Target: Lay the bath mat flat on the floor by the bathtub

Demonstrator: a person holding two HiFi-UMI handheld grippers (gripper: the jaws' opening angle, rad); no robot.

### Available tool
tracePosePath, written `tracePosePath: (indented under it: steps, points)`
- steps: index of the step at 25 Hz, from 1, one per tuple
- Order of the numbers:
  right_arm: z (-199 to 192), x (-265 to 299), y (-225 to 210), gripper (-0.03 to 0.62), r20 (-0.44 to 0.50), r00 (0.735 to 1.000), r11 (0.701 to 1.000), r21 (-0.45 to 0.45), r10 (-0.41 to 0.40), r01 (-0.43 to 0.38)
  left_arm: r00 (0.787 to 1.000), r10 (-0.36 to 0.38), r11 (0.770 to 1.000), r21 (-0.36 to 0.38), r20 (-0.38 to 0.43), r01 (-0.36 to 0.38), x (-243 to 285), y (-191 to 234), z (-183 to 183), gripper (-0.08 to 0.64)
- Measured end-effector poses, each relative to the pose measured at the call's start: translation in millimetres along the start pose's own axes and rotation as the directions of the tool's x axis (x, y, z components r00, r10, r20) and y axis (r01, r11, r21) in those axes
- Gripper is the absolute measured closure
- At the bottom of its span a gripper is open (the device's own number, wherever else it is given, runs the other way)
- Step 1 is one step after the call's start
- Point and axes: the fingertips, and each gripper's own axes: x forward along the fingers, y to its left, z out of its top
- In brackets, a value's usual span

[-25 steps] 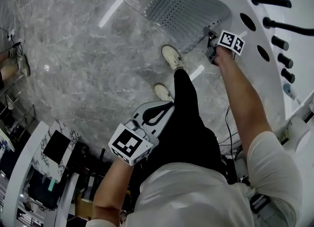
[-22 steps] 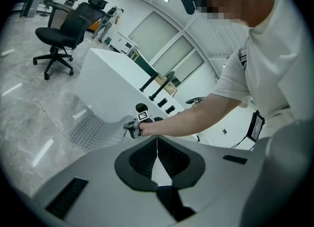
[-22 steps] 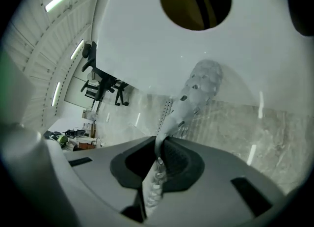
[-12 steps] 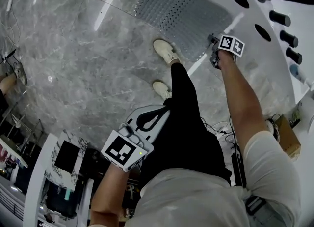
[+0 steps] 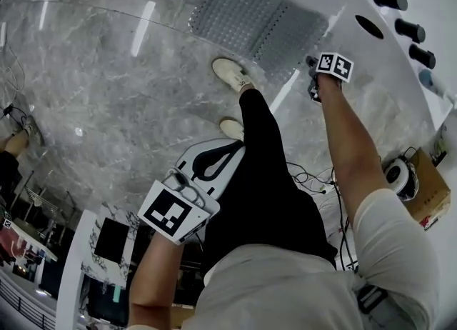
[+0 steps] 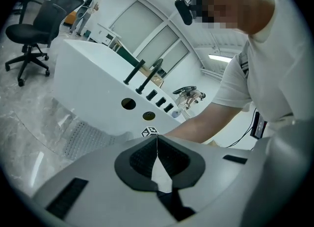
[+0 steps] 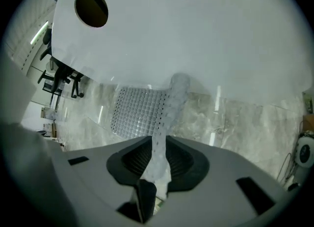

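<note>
Looking at the last second or so, the big change is that the bath mat (image 5: pixel 251 16) has gone from hanging up toward the right gripper (image 7: pixel 158 158) to mostly lying spread on the marble floor (image 5: pixel 121 100), right along the white bathtub (image 5: pixel 378 71). It looks a lot flatter now in the head view.

The right gripper hasn't let go, though. Its jaws are clamped on a near-right corner of the mat. In the right gripper view you can see a narrow, folded strip of mat rising out of the jaws and running down to the flat part on the floor. So that corner is still up in the air next to the tub wall.

The left gripper (image 6: pixel 156 140) is just hanging back by the person's leg, well away from the mat, jaws pressed together with nothing in them.

My read: placement is basically done, and what's left is lowering that last corner and releasing it. The person's shoe (image 5: pixel 230 73) is just beside the mat's near edge, so it might get stepped on or nudged.
</note>
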Motion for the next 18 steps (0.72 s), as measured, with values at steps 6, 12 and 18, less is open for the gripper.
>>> tracePosePath:
  steps: [6, 12, 18]
  points:
    - [-25, -33, -18, 0.508, 0.018, 1.0, 0.999, 0.029, -0.022, 0.021, 1.0, -0.005, 0.999, 0.032, 0.001, 0.005, -8, -14, 5, 0.541]
    - [-40, -71, -7, 0.523, 0.042, 0.999, 1.0, 0.019, 0.013, -0.014, 1.0, -0.019, 0.996, 0.083, 0.012, 0.018, -20, -45, 16, 0.541]
    - [-34, -107, 14, 0.533, 0.073, 0.996, 0.999, -0.025, 0.047, -0.045, 0.999, -0.024, 0.988, 0.151, 0.031, 0.019, -35, -68, 34, 0.541]
